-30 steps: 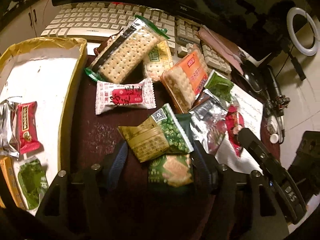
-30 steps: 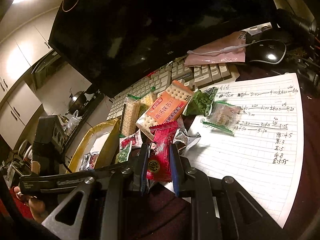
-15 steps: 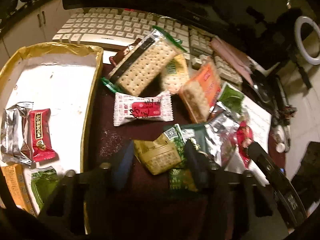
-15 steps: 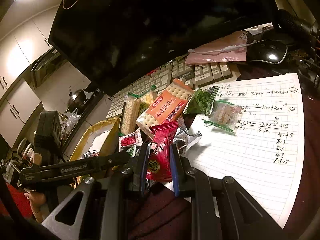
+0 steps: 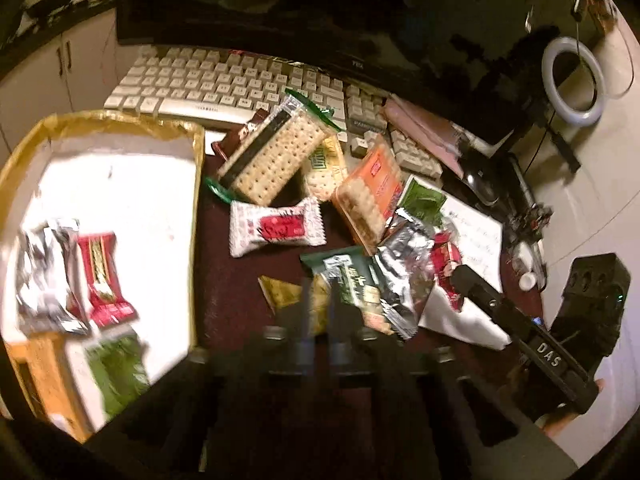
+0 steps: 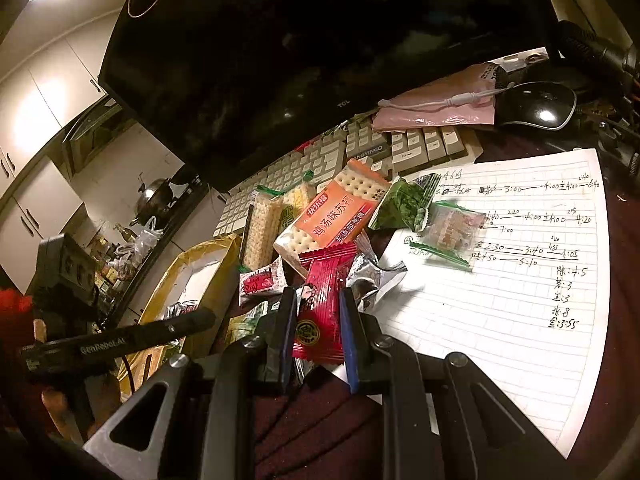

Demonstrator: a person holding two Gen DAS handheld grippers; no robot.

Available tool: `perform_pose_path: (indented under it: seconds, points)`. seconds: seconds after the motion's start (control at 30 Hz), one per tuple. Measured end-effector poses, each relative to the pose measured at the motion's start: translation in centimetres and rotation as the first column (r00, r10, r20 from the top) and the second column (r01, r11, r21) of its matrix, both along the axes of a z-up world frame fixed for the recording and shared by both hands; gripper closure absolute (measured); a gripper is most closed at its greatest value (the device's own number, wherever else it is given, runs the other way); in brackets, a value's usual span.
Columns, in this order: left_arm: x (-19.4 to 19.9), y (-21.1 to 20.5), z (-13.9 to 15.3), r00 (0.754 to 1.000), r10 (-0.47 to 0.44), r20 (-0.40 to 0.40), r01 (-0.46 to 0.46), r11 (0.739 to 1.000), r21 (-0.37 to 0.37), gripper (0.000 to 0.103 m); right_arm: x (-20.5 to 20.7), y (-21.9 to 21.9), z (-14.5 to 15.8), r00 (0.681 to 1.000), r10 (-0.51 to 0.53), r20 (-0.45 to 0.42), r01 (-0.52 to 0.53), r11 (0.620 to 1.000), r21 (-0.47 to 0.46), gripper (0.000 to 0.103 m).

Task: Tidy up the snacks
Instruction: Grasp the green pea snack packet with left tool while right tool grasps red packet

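Left gripper (image 5: 318, 312), jaws just closing, pinches olive-yellow foil snack packet (image 5: 286, 294) near front edge of dark red tabletop (image 5: 240, 280), beside gold-rimmed white cardboard tray (image 5: 198, 184). Right gripper (image 6: 318, 332) clenched on red foil snack sachet (image 6: 324, 304) at edge of lined paper sheet (image 6: 500, 320). Advice: keep pinch firm, lift clear of dark green biscuit packet (image 5: 348, 276), carry over tray rim, release inside among snacks already there.

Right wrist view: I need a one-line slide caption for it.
Right hand-held gripper shut on a red foil snack packet beside a handwritten lined paper sheet.
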State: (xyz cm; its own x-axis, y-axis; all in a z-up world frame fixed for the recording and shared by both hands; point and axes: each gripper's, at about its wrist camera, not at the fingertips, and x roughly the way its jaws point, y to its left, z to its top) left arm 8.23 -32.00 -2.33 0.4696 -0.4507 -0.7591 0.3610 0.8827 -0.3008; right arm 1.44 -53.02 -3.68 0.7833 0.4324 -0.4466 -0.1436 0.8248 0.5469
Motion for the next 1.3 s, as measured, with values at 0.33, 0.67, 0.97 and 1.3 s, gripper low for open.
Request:
perform_pose_path:
  seconds: [0.33,0.67,0.97,1.3]
  points:
    - [2.3,-2.8,-1.5,0.982,-0.162,-0.096,0.165,0.986,0.026,0.03,-0.1,0.0,0.0,1.0,0.004,0.008,-0.004,1.0,0.003,0.083]
    - [-0.7,-3.3,0.2,0.971,-0.236,-0.031,0.238,0.967,0.093,0.03,0.1,0.2,0.1,1.0,0.021,0.01,-0.021,1.0,0.004,0.083]
    - [2.8,-5.6,-2.0,0.964,-0.24,-0.118,0.256,0.955,0.151,0.03,-0.2,0.2,0.1,1.0,0.018,0.018,-0.018,1.0,0.01,0.083]
    - [-1.2,-3.4,-1.7,0.97,-0.218,-0.11,0.233,0.963,0.139,0.028,-0.1,0.2,0.2,0.999,0.028,0.018,-0.028,0.999,0.015,0.083]
